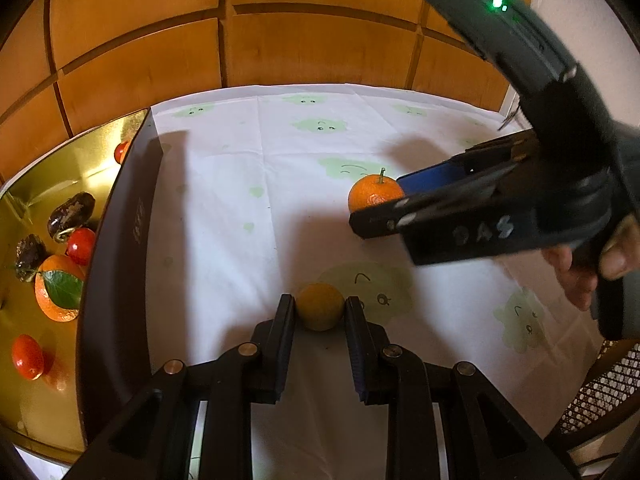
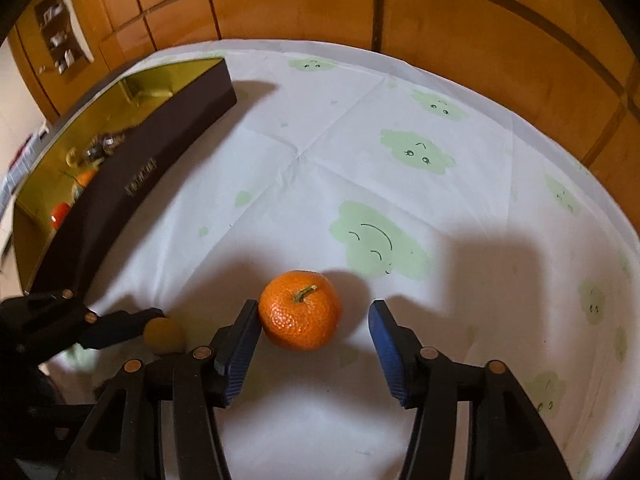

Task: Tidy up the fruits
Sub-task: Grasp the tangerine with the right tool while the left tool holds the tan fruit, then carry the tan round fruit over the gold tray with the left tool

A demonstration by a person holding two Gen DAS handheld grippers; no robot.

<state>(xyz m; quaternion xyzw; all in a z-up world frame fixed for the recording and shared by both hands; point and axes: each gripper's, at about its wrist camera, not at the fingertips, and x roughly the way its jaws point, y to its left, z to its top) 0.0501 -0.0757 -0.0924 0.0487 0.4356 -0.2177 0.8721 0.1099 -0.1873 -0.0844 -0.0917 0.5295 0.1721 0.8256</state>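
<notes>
Nearest the left wrist camera, the left gripper (image 1: pixel 320 312) has its two black fingers closed on a small round yellow-orange fruit (image 1: pixel 320 306), pinched at the sides while it sits on the white tablecloth printed with pale green smiling clouds (image 1: pixel 248 184).

A little farther off, the right gripper (image 2: pixel 316 320) is partly spread around a round orange tangerine with a short green stem (image 2: pixel 300 310). Its left blue-padded finger (image 2: pixel 240 344) touches or almost touches the rind; the other finger stands clear, so nothing is gripped yet. A person's hand (image 1: pixel 580 276) holds that tool's handle.

Beyond and to the left lies the shallow dark-walled box with a gold lining (image 1: pixel 120 240), already holding red cherry tomatoes (image 1: pixel 27 356), a leafy orange (image 1: pixel 56 292) and dark wrinkled dates (image 1: pixel 71 212).

Risks, as I judge them: both fruits are round and could roll. A one-sided nudge from the touching finger may push the tangerine away, and a pinch set too far forward could squirt the small fruit out.

The two grippers work near each other, so crossing paths toward the box might clash. The box wall must be cleared by lifting. Open cloth stretches toward the wooden panelled wall (image 2: pixel 320 4) behind; the table's edge curves on the right.
</notes>
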